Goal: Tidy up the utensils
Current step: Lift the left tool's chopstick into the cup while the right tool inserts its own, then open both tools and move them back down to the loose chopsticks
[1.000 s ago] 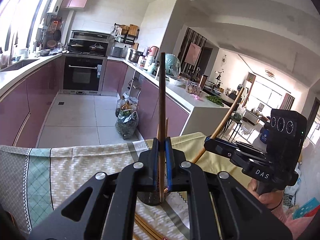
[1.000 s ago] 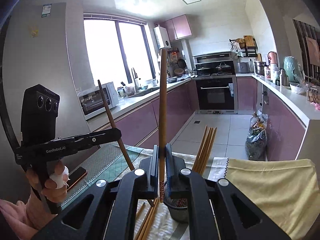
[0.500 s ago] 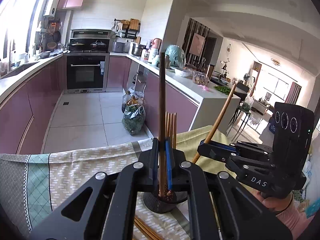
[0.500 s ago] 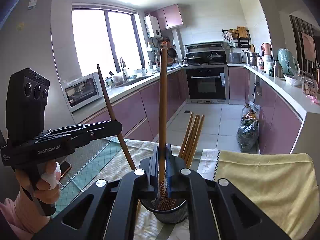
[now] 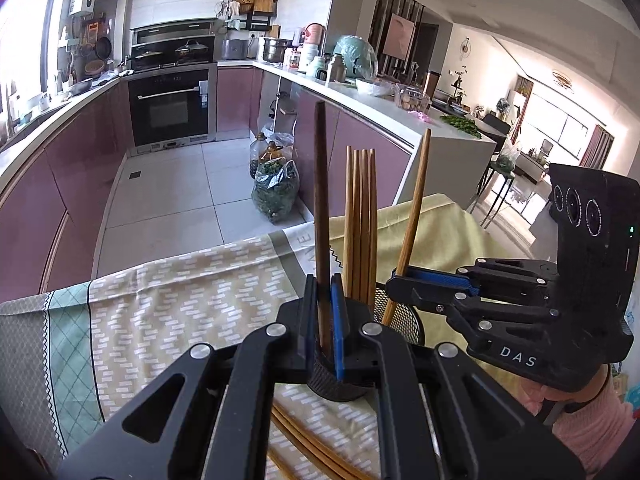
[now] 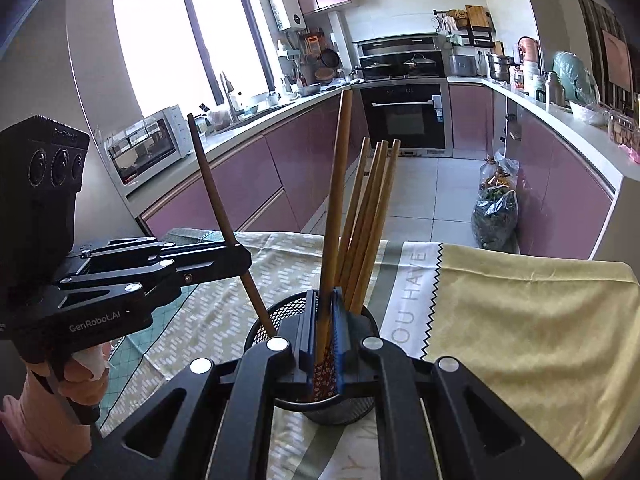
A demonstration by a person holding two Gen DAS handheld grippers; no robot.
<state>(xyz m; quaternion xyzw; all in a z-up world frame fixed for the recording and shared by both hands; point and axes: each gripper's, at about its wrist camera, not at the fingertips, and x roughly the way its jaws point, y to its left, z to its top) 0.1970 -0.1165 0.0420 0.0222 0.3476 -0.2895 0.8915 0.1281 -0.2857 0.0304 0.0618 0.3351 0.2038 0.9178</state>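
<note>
A black mesh holder (image 6: 259, 326) stands on the tablecloth with several light wooden chopsticks (image 6: 370, 216) upright in it. My left gripper (image 5: 323, 285) is shut on a dark brown chopstick (image 5: 321, 200) held upright; from the right wrist view its lower end (image 6: 262, 308) dips inside the holder's rim. My right gripper (image 6: 325, 297) is shut on a lighter chopstick (image 6: 335, 200), its patterned lower end inside the holder. In the left wrist view the right gripper (image 5: 395, 276) comes in from the right over the holder (image 5: 405, 322). From the other side the left gripper (image 6: 241, 255) reaches in from the left.
Loose chopsticks (image 5: 308, 450) lie on the patterned tablecloth (image 5: 172, 312) near the holder's base. A yellow cloth (image 6: 528, 320) covers the table's right part. The table's far edge drops to the tiled kitchen floor. A person's hand (image 6: 52, 400) holds the left gripper's handle.
Both grippers have come down and tilted lower with their chopsticks, whose lower ends now reach into the mesh holder. The holder and its standing chopsticks fill more of both views.
</note>
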